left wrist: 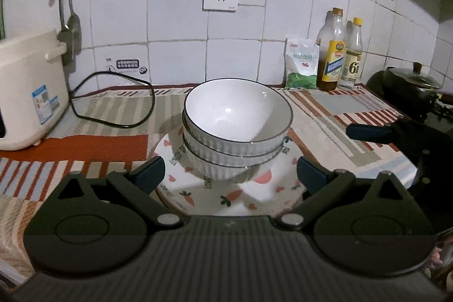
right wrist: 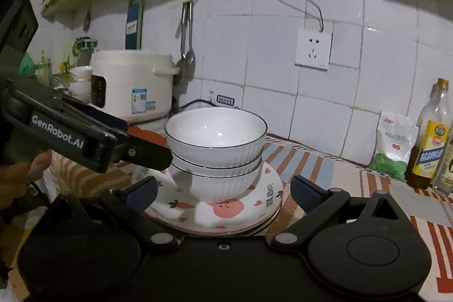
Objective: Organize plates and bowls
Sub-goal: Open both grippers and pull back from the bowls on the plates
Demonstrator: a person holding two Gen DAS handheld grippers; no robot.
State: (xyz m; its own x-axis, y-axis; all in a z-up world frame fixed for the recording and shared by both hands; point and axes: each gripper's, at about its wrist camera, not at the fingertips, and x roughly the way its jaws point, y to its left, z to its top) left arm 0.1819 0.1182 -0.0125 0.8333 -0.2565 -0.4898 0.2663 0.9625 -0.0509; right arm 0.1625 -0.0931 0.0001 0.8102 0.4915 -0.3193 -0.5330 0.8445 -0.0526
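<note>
Three white ribbed bowls (left wrist: 237,115) with dark rims are nested upright on a stack of plates (left wrist: 226,200) printed with carrots and peaches. My left gripper (left wrist: 230,174) is open just in front of the plates, its fingers spread on either side of the stack. In the right wrist view the same bowls (right wrist: 215,137) and plates (right wrist: 226,214) lie ahead of my open right gripper (right wrist: 225,194), which holds nothing. The left gripper's finger (right wrist: 153,156) reaches close to the bowls' left side. A finger (left wrist: 368,132) of the right gripper shows at the right, apart from the bowls.
A patterned cloth (left wrist: 325,115) covers the counter. A white rice cooker (left wrist: 28,92) stands at the left with its black cord (left wrist: 113,123) looped behind the bowls. Oil bottles (left wrist: 334,55) and a bag (left wrist: 301,64) line the tiled wall. A lidded wok (left wrist: 410,87) sits at far right.
</note>
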